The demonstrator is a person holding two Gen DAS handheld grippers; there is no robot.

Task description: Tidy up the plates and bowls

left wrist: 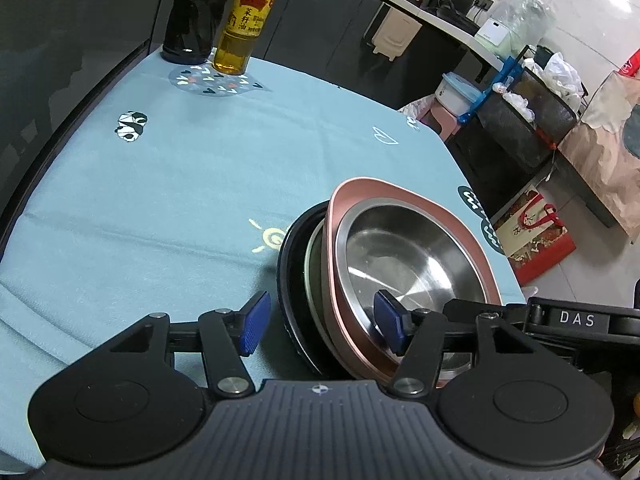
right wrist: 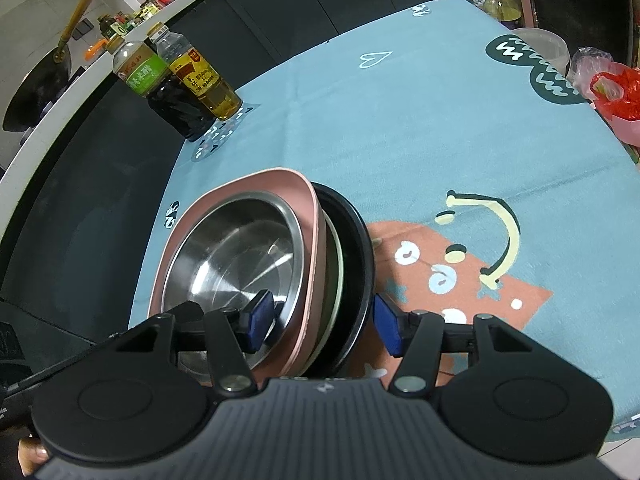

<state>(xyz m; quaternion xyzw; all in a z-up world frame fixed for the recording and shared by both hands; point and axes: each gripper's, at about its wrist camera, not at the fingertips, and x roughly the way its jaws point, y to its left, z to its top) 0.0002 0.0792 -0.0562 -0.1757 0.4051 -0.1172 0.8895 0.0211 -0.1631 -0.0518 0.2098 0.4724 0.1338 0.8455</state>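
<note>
Your stack sits nested near the worktop edge; left gripper and right gripper straddle it, released; nothing else appears outstanding.

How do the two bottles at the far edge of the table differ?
The dark bottle holds near-black liquid under a green label; the oil bottle holds clear golden liquid under a yellow and red label. In the left wrist view the dark bottle looks wider. Both stand upright, side by side on the blue tablecloth.
</note>
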